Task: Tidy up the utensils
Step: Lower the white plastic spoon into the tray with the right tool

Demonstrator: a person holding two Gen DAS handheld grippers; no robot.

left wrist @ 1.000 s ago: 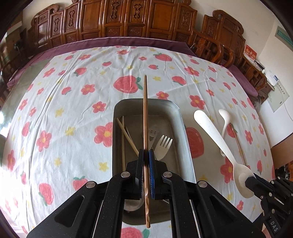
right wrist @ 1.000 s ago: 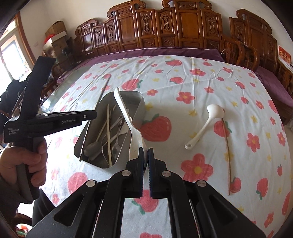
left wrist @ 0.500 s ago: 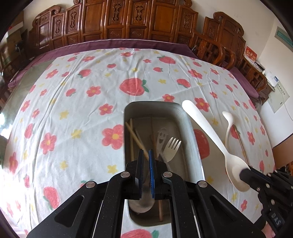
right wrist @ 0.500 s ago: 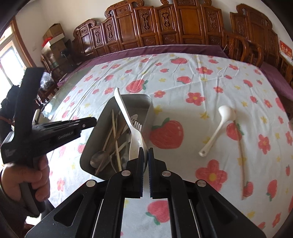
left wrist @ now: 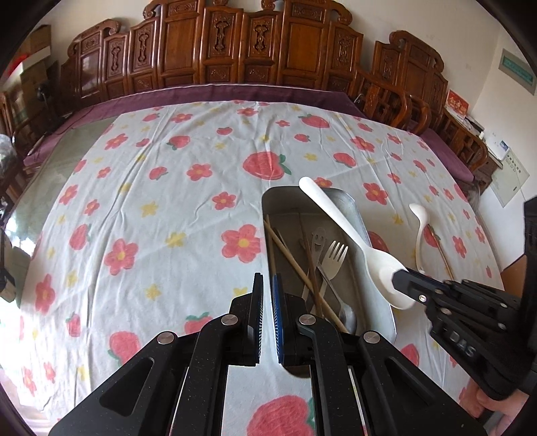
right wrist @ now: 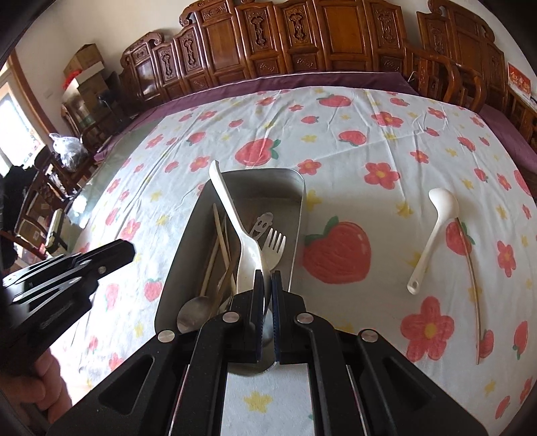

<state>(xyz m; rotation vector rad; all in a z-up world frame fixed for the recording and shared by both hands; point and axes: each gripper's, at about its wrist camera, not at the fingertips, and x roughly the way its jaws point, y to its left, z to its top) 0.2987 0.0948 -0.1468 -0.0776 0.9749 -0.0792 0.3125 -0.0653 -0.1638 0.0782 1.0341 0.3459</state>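
— What stands behind my counter?

— A row of dark carved wooden chair backs against a cream plaster wall. My counter itself wears a white cloth printed with red strawberries and flowers over a purple under-cloth.

— And to my left?

— Stacked brown cardboard boxes, and a bright window with a wooden frame letting daylight in.
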